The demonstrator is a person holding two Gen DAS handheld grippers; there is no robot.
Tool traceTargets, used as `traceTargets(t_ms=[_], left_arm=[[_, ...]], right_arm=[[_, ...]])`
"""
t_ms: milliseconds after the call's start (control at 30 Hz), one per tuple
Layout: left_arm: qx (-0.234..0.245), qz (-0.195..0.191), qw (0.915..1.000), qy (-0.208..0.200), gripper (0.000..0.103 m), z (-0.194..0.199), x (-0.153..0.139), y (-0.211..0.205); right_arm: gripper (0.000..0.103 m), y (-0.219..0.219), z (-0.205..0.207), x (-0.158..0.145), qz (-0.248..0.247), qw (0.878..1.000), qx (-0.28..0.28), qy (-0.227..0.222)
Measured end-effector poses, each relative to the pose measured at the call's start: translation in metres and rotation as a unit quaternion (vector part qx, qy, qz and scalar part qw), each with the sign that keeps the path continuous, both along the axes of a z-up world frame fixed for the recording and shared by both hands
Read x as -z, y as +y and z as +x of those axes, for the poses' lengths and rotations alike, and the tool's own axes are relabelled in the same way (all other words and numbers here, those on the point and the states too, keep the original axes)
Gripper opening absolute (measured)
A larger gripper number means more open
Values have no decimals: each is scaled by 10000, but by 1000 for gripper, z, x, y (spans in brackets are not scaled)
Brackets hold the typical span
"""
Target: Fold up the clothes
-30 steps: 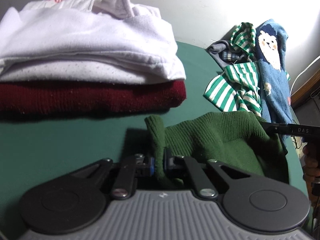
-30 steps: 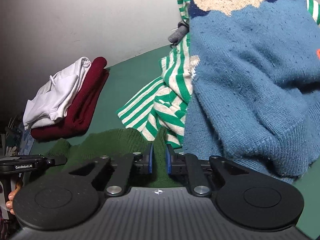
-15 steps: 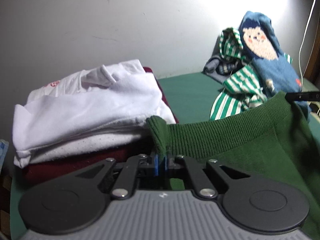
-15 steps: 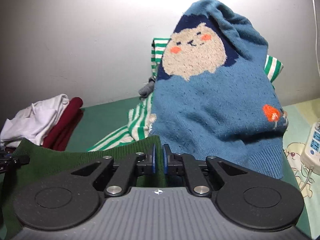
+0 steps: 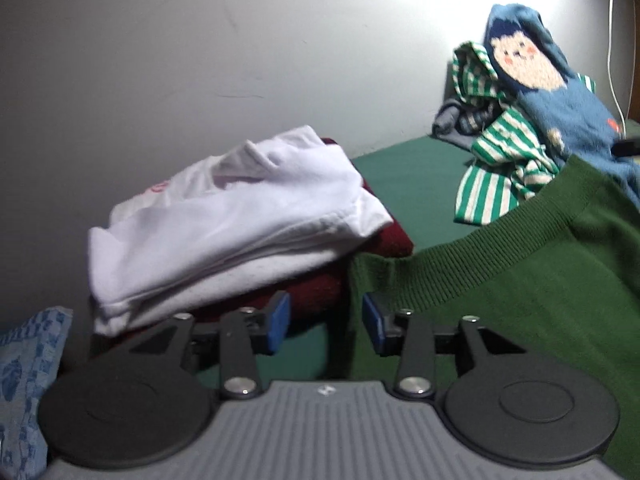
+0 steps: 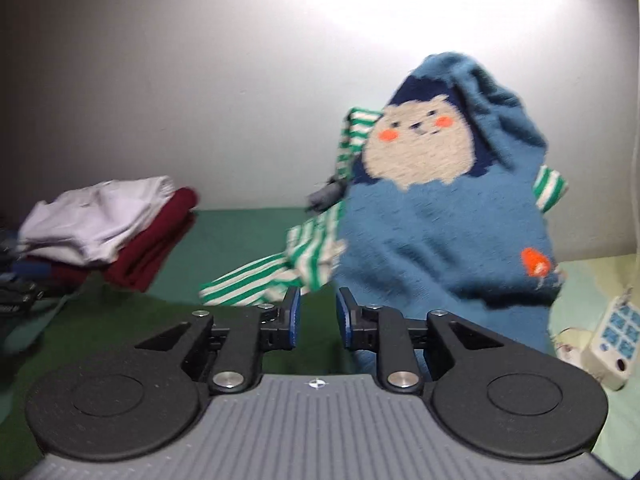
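Observation:
A green knit sweater (image 5: 540, 304) hangs slack at the right of the left wrist view, ribbed hem on top. My left gripper (image 5: 326, 322) is opening. The sweater's left corner lies between its blue pads (image 5: 280, 322), close to the right one, and neither presses it. In the right wrist view the green sweater (image 6: 120, 336) lies low and dark under my right gripper (image 6: 319, 318). Its jaws are opening too, with nothing pinched between them. Folded white tops (image 5: 224, 216) rest on a folded maroon sweater (image 5: 384, 240).
A heap against the wall holds a blue bear sweater (image 6: 440, 240), a green-striped garment (image 6: 280, 272) and a grey piece (image 5: 452, 120). All lie on a green sheet (image 5: 412, 176). A white remote (image 6: 612, 332) lies at the right. Blue patterned cloth (image 5: 24, 360) shows at the left edge.
Both grippers were shut on the green sweater's hem and have let it go, with their jaws now apart. Both views have lifted and rolled, and the sweater has sagged down.

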State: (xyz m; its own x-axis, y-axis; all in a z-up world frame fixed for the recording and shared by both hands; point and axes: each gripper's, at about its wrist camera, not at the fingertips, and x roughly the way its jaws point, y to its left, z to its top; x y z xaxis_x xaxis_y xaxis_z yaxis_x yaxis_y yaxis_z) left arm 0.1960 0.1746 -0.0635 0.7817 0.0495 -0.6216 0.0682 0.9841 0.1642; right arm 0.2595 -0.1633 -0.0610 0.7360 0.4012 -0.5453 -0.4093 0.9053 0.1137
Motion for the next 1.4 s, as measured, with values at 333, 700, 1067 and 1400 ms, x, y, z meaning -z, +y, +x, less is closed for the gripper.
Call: traceTargets(t_ms=[333, 700, 1067, 1400], left_arm=[[553, -894, 9919, 711, 36, -116, 6, -22], [505, -557, 9892, 1262, 36, -170, 37, -35], [525, -1056, 9850, 1262, 26, -212, 37, -24], [798, -1097, 9826, 1272, 21, -235, 38, -29]], right_arm=[[18, 16, -19, 49, -195, 9940, -320, 1027], [13, 3, -33, 38, -244, 9942, 500, 924], [77, -23, -213, 6, 178, 9988, 448, -46], [17, -40, -256, 27, 287, 9899, 830, 1113]])
